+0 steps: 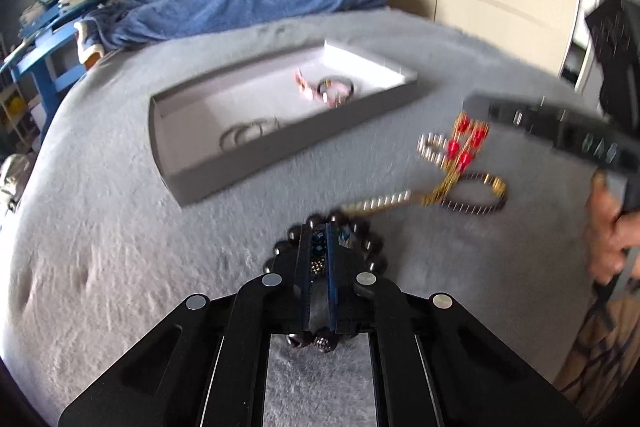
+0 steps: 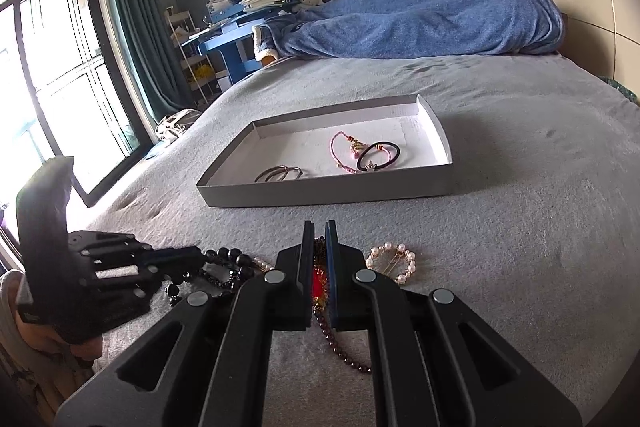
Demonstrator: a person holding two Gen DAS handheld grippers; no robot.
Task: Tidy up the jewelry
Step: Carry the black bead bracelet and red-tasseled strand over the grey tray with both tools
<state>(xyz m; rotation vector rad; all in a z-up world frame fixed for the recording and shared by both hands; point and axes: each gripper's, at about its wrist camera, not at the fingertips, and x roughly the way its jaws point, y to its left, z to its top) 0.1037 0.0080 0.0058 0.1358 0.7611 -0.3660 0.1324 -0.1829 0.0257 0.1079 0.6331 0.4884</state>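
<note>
My left gripper (image 1: 319, 229) is shut on a black bead bracelet (image 1: 370, 247) that rings its fingers on the grey bedcover. In the right wrist view the same left gripper (image 2: 198, 255) sits low at the left among the black beads (image 2: 230, 269). My right gripper (image 2: 319, 227) is shut on a red and gold bead strand (image 2: 318, 279). From the left wrist view the right gripper (image 1: 472, 105) is blurred, with the red and gold strand (image 1: 464, 143) under its tip. A grey tray (image 2: 320, 193) (image 1: 280, 155) with a white floor holds metal rings (image 2: 280, 173), a pink bracelet (image 2: 340, 151) and a black hair tie (image 2: 380, 155).
A pearl bracelet (image 2: 394, 261) and a dark red bead strand (image 2: 340, 347) lie by the right gripper. Silver and dark bead bracelets (image 1: 472, 205) lie right of the left gripper. A blue blanket (image 2: 420, 15) is heaped at the bed's far end. A person's hand (image 1: 608, 239) holds the right gripper.
</note>
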